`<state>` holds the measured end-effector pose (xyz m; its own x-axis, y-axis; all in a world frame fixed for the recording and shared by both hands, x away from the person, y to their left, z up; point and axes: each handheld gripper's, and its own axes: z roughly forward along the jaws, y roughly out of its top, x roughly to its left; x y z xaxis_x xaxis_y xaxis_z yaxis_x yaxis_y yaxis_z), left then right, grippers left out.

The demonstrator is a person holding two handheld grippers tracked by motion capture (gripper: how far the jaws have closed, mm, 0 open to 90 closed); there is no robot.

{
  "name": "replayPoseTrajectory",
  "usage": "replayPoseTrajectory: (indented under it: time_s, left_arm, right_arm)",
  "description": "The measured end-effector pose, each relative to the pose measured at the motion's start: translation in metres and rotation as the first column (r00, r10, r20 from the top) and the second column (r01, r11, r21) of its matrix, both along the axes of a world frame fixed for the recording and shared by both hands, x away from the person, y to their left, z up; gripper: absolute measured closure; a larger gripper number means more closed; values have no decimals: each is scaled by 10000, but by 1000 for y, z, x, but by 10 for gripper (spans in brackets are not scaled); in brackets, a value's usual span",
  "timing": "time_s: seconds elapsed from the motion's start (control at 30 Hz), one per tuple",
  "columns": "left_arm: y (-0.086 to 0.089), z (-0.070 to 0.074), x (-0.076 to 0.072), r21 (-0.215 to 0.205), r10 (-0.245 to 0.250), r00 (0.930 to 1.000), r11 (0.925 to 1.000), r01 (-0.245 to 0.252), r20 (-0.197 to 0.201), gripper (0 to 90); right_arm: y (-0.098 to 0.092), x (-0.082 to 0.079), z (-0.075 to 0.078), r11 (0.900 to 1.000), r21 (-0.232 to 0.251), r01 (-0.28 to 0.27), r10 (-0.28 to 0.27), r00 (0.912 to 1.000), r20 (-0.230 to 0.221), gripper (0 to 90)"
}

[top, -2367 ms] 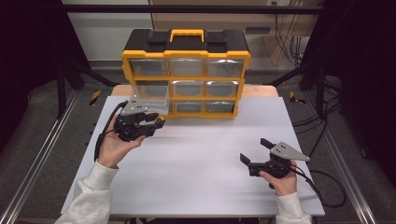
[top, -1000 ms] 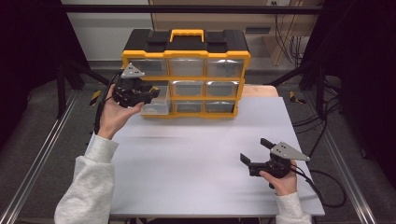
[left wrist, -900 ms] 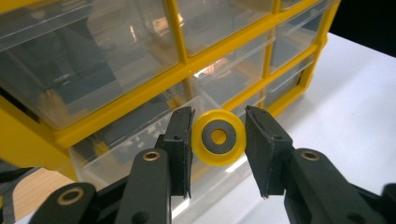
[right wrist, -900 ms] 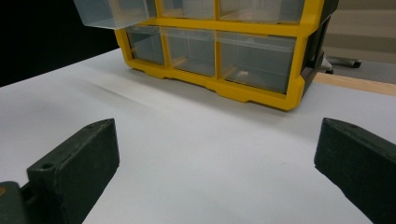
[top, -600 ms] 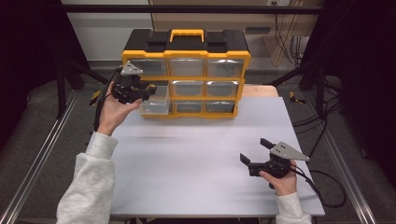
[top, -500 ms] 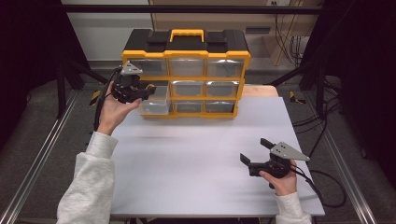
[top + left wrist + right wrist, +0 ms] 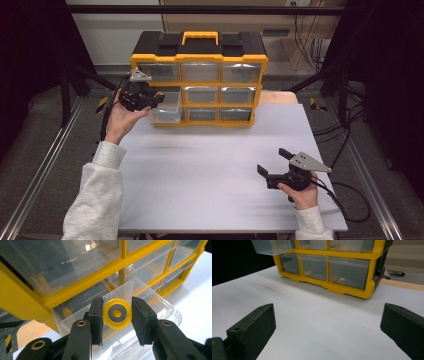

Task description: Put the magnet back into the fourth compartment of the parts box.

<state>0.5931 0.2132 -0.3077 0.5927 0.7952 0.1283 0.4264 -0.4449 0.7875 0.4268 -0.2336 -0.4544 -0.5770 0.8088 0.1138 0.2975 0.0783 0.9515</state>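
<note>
**Wheel over the open drawer**

Wheel first: the small yellow wheel, grey ring on its face and a yellow hub in the middle, sits right between the two black jaws of the left hand-held gripper. The jaws are clamped on it, one pad on each side of the rim. Directly past the jaw tips, and below the wheel, is the pulled-out clear drawer of the yellow organizer. The wheel hangs over the drawer's open top; I can't tell whether it touches the plastic.

From the high view, the left hand-held gripper is up at the organizer's left column, level with the middle row, and the drawer pokes out toward the person just beside it. The other clear drawers are pushed in, and the organizer has a black top with a yellow carry handle.

The right hand-held gripper is well apart from all that, resting low over the white bench near the person's edge. Its jaws stand wide apart with nothing between them. Ahead of them in the right gripper view is bare bench, then the organizer's bottom row farther off.
</note>
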Motion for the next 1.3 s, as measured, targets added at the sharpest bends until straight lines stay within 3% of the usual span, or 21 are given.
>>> replayPoseTrajectory:
  time_s: [0.23,0.63,0.8,0.87,1.07,1.3]
  left_arm:
    - [1,-8,4,207,145,9994,9997,-139,-326,628]
    - [-4,-14,9,551,253,9989,9982,-231,-395,626]
    - [-5,-16,11,580,428,9971,9975,-391,-636,624]
    - [-5,-16,12,625,451,9975,9972,-417,-537,620]
    - [-4,-13,9,353,512,9977,9981,-497,-438,540]
    - [0,0,-2,-515,315,9994,9982,-306,170,375]
  right_arm:
    - [0,0,0,10000,-2,-2,2,10000,12,6]
    - [0,0,0,10000,4,3,-3,10000,42,6]
    - [0,0,0,10000,-2,-2,2,10000,42,6]
    - [0,0,0,10000,-3,-2,2,10000,38,6]
    - [0,0,0,10000,-2,-1,1,10000,56,6]
    - [0,0,0,10000,27,11,-11,10000,16,6]
